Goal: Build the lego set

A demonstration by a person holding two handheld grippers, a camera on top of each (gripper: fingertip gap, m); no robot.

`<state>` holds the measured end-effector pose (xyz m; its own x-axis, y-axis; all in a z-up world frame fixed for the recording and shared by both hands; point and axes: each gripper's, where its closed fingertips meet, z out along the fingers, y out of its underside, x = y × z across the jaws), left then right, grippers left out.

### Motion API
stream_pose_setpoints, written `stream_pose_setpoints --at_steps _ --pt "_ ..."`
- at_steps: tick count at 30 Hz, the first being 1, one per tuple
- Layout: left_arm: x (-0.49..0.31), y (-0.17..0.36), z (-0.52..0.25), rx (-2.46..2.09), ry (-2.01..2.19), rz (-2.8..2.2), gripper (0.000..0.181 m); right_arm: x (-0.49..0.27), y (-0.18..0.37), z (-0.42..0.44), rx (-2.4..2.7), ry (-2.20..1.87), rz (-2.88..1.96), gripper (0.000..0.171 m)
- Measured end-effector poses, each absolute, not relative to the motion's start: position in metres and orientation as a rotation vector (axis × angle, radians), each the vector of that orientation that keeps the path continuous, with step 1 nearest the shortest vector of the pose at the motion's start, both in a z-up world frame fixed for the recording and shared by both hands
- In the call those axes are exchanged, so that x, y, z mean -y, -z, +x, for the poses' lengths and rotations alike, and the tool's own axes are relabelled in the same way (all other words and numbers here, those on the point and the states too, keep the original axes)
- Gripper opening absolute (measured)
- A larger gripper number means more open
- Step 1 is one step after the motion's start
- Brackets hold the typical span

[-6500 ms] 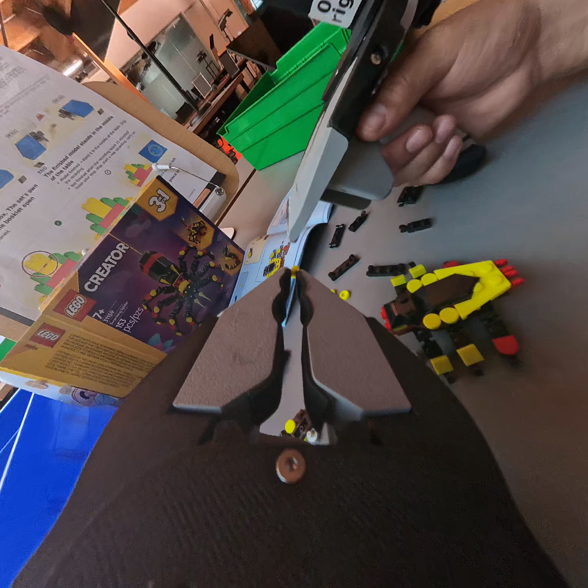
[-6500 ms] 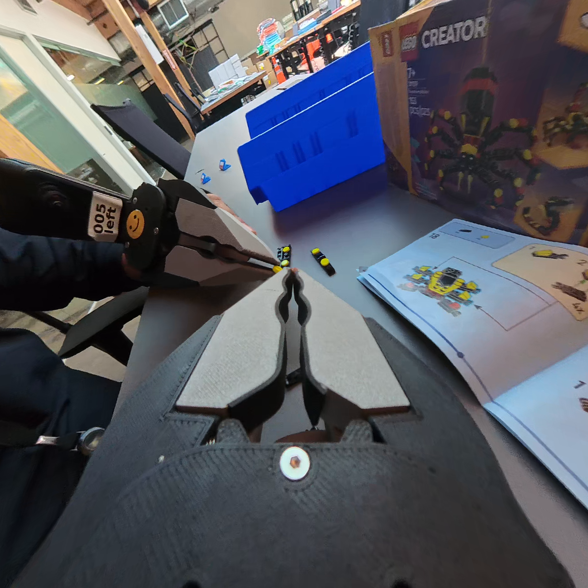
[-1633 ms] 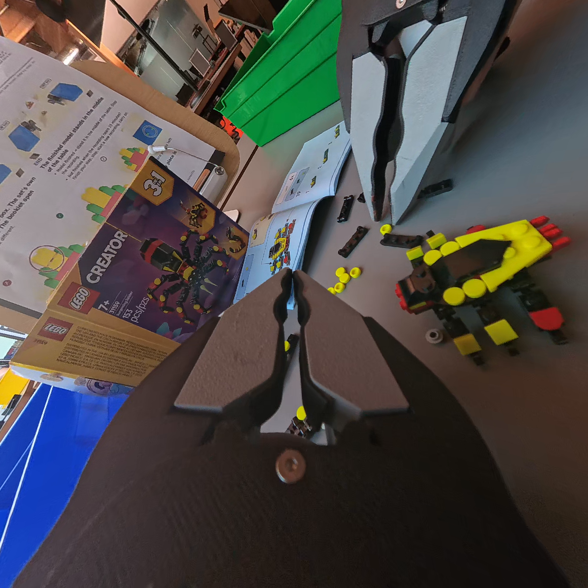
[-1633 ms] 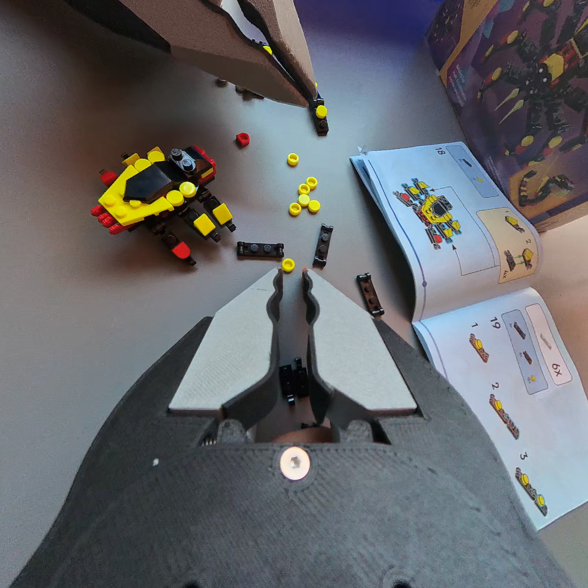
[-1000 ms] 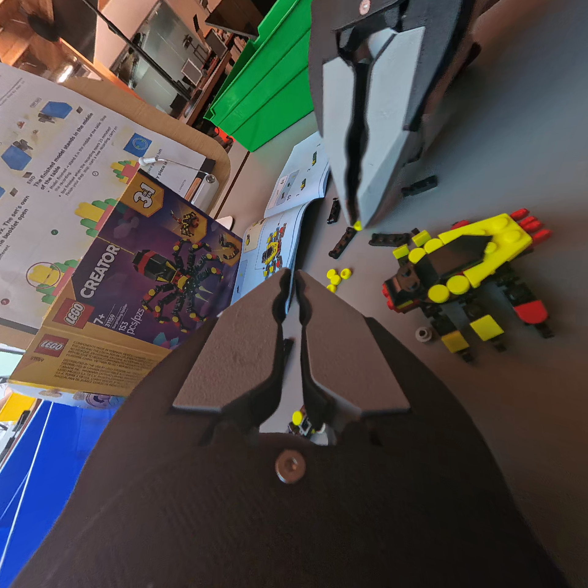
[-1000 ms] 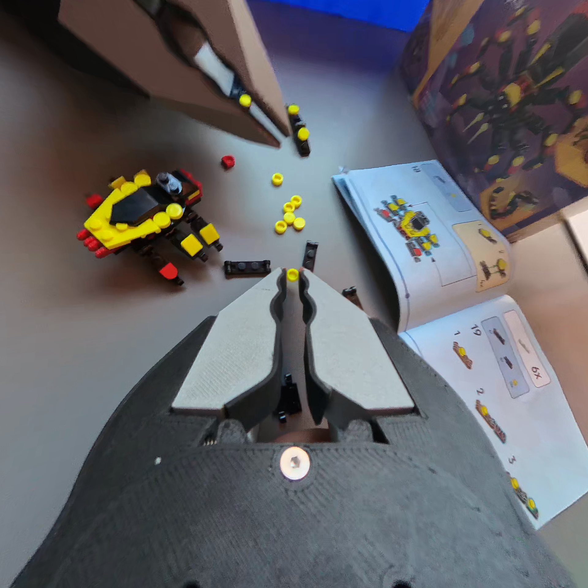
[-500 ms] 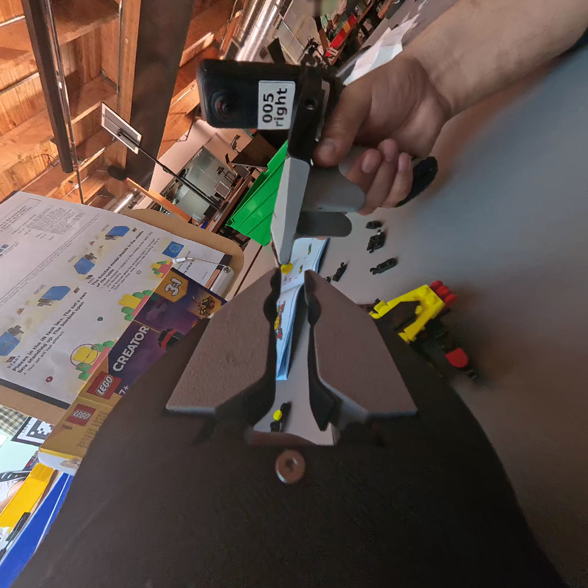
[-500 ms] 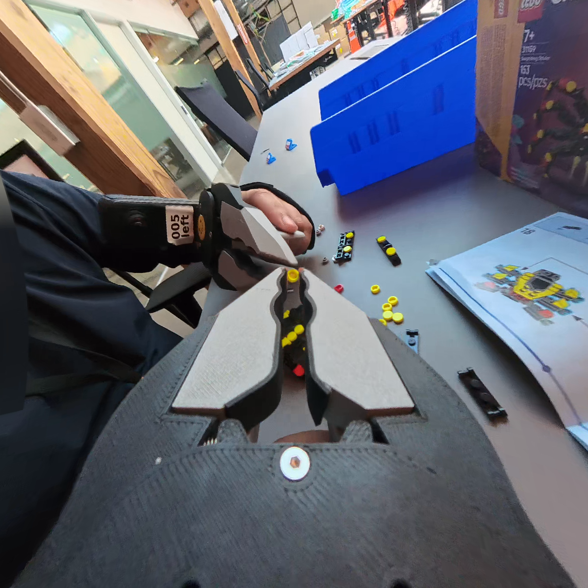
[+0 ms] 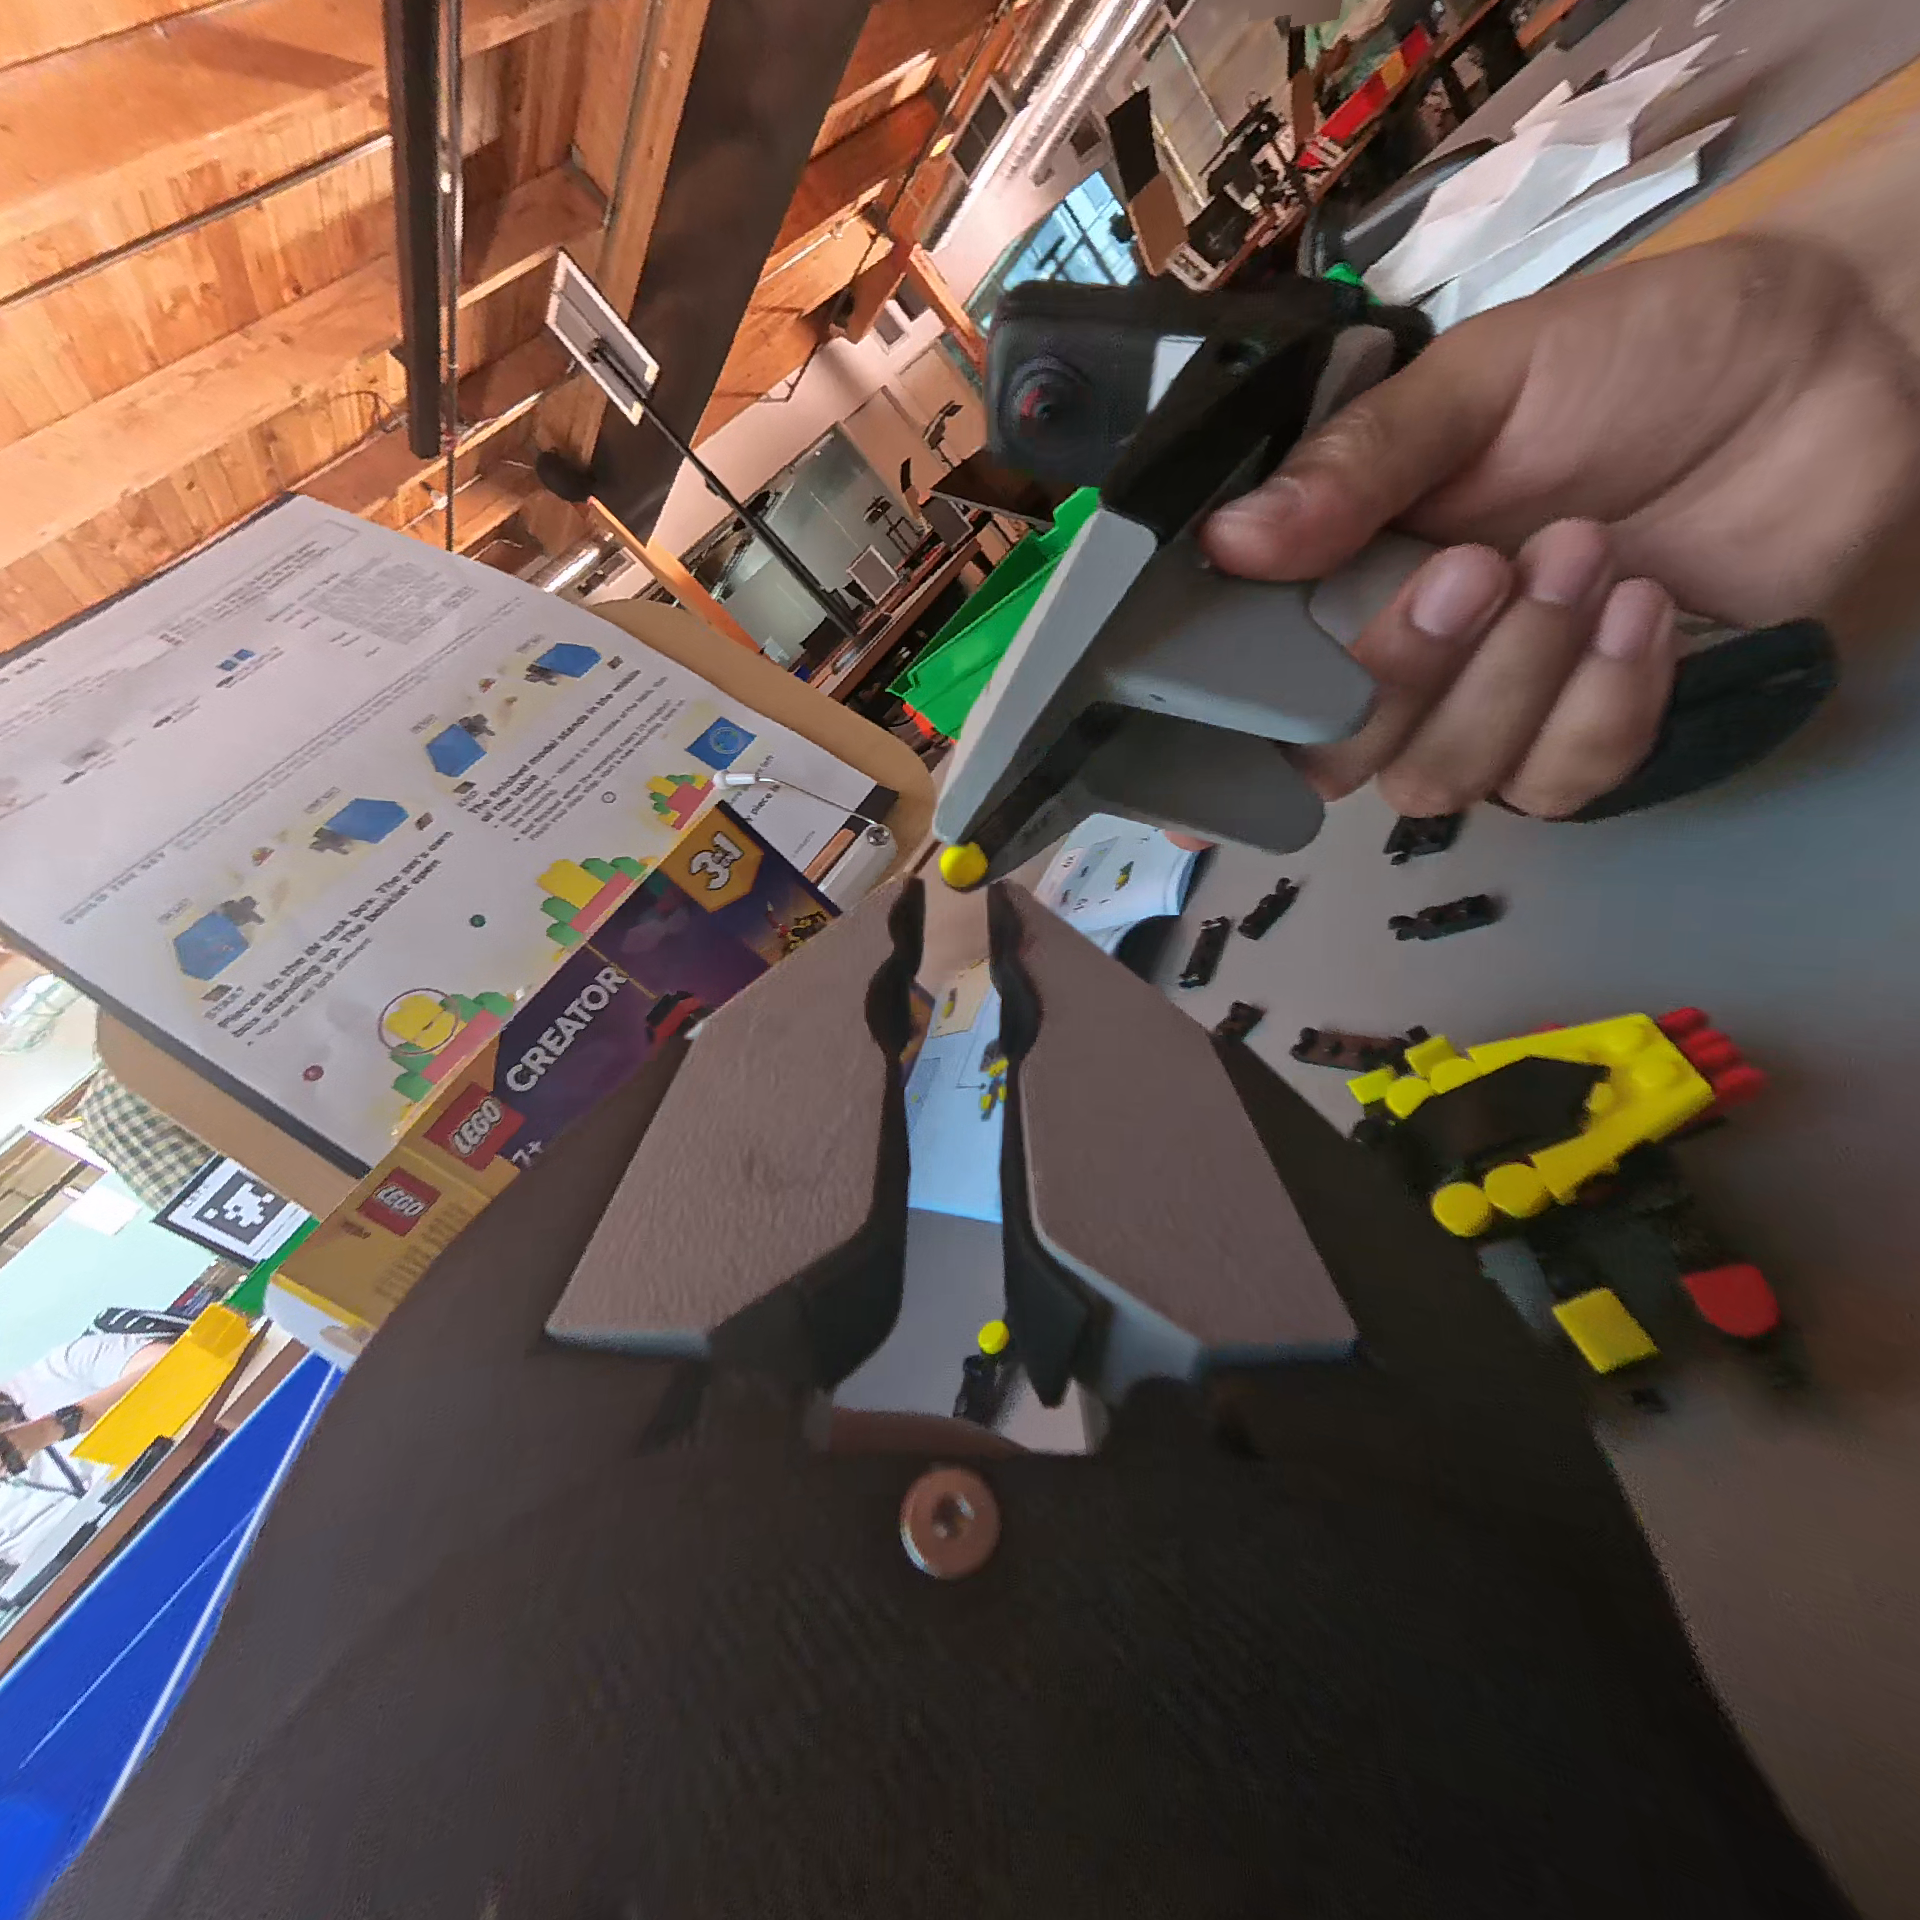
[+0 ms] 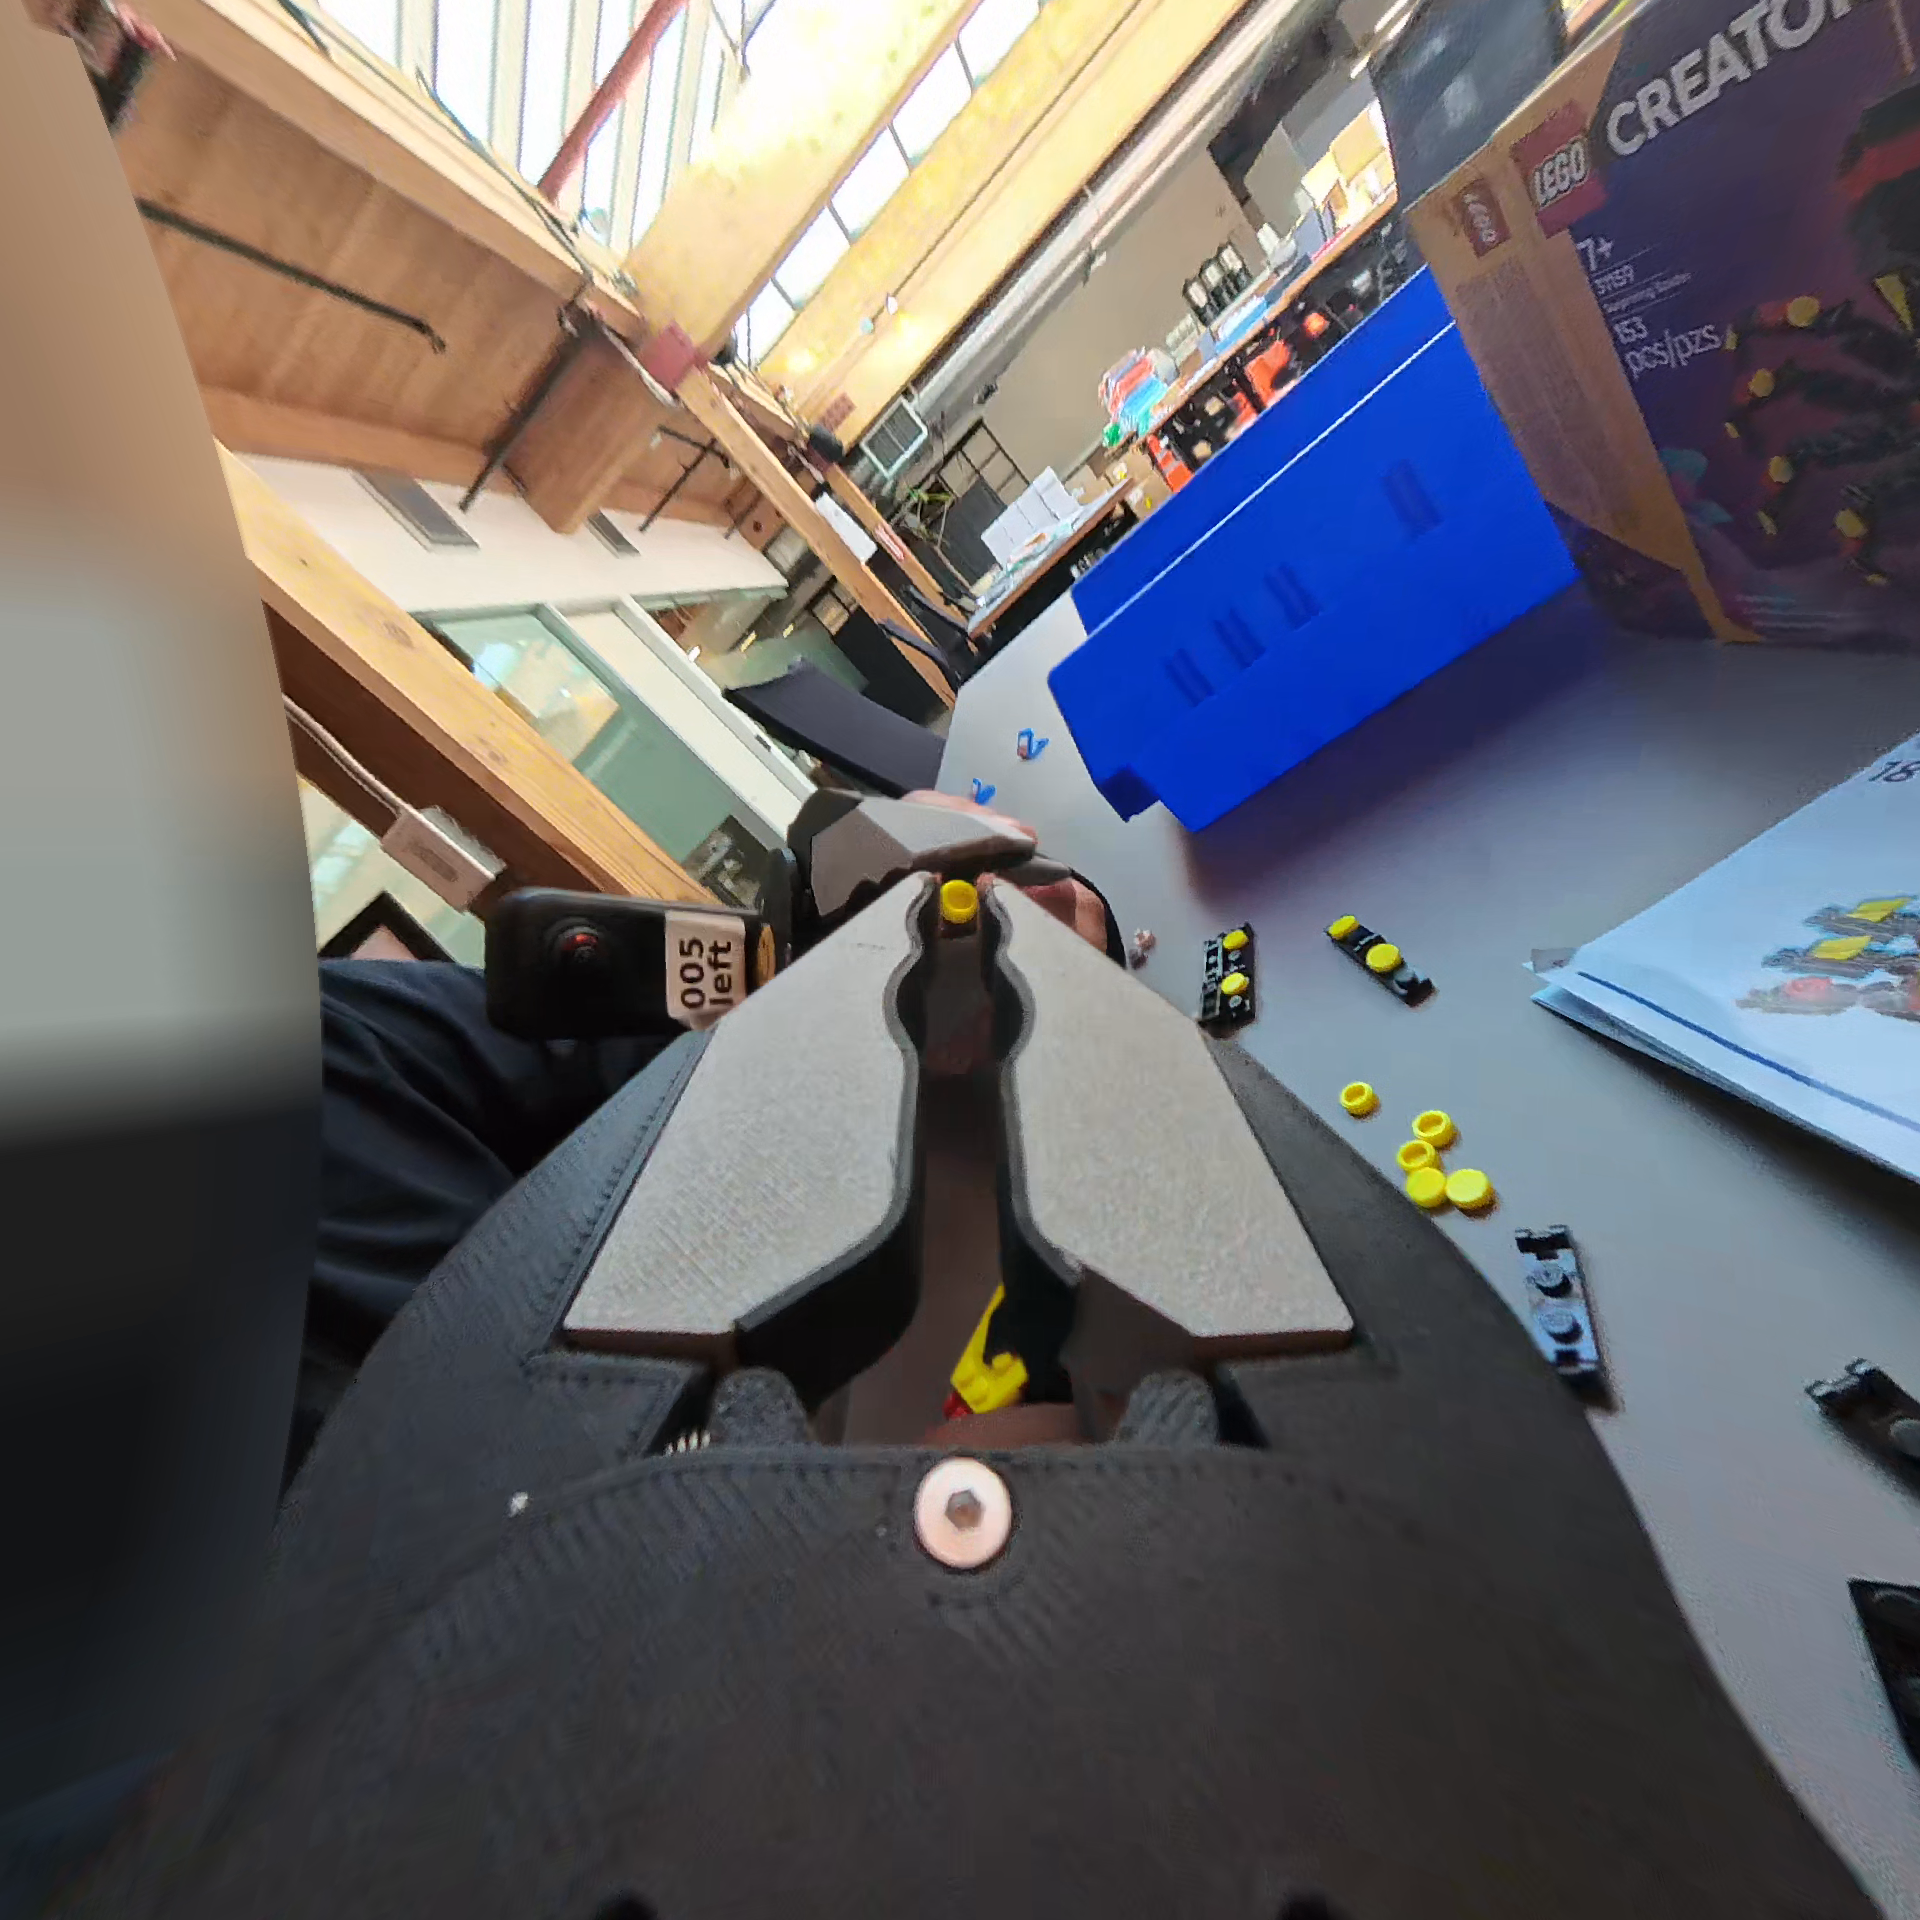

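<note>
Lego model (image 9: 1538,1143): a half-built yellow, black and red figure lay on the grey table (image 9: 1766,935), to the right of the left gripper.
Yellow round stud (image 10: 957,900): it was pinched at the very tips of the right gripper (image 10: 957,906), raised above the table.
Right gripper: its fingers were closed on the stud; a bare hand (image 9: 1621,540) held its grey handle.
Left gripper (image 9: 948,914): its fingertips stood a little apart, with nothing between them, just below the stud in the left wrist view.
Loose yellow studs (image 10: 1429,1158): a small cluster sat on the table, right of the right gripper.
Black plates (image 10: 1226,971): two short strips carrying yellow studs lay beyond the cluster; more bare black pieces lay nearer the camera.
Instruction booklet (image 10: 1766,987): open on the table at the right edge.
Lego box (image 10: 1714,312): purple and yellow, standing behind the booklet.
Blue bin (image 10: 1299,603): beside the box, farther back.
</note>
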<state>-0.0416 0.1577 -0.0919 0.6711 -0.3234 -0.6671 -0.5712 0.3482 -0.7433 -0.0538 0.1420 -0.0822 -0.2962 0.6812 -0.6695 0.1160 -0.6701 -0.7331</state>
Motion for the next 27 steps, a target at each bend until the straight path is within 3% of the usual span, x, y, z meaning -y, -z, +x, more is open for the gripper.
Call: stream_pose_setpoints --at_steps 3,9,27 --pt "-0.158 0.087 -0.045 -0.847 -0.182 -1.241 0.002 -0.145 0.076 -0.057 0.903 -2.035 -1.551 0.002" --pt "-0.158 0.083 -0.046 -0.828 -0.188 -1.225 0.009 -0.148 0.071 -0.060 0.842 -1.962 -1.527 0.003" --pt "-0.159 0.089 -0.050 -0.869 -0.195 -1.257 0.005 -0.152 0.085 -0.063 0.895 -1.846 -1.566 0.003"
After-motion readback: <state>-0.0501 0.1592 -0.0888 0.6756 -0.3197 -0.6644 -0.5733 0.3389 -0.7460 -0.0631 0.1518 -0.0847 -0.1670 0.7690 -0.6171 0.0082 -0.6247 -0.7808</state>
